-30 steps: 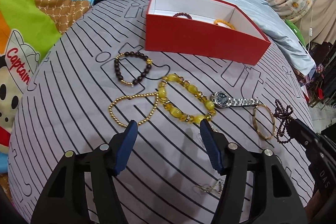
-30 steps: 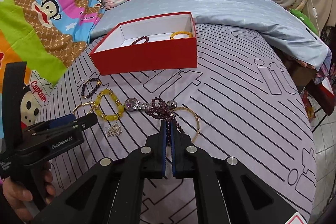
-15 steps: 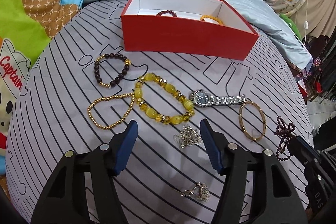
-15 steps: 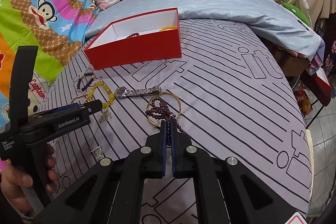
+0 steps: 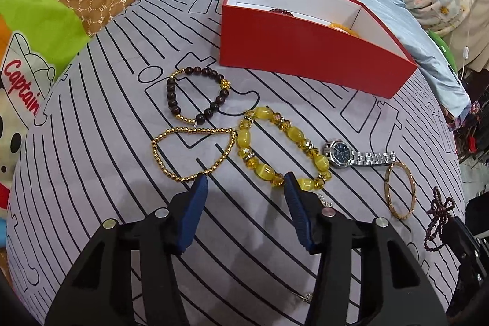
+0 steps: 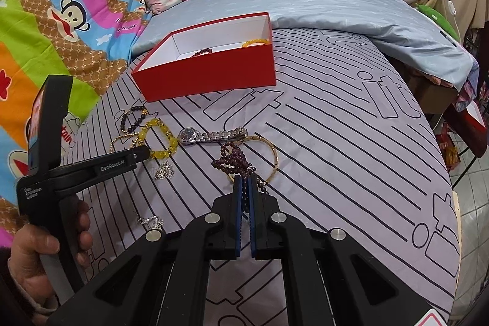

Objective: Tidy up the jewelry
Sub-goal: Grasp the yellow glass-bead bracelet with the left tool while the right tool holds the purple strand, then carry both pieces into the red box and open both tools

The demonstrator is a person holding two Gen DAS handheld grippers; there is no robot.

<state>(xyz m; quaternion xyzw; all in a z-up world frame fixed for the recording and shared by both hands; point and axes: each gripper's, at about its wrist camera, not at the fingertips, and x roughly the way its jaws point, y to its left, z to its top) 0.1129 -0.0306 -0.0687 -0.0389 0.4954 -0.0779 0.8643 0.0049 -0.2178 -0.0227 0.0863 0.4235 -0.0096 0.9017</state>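
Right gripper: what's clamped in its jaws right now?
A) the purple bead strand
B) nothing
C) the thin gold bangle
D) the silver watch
A: in the right wrist view the right gripper is shut on the purple bead strand, whose beads run down between the pads, while the silver watch and the gold bangle lie free on the striped bedspread.

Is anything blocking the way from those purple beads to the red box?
Nothing tall. The purple beads, pinched in the right tool, have only the flat watch and striped cloth before the red box.
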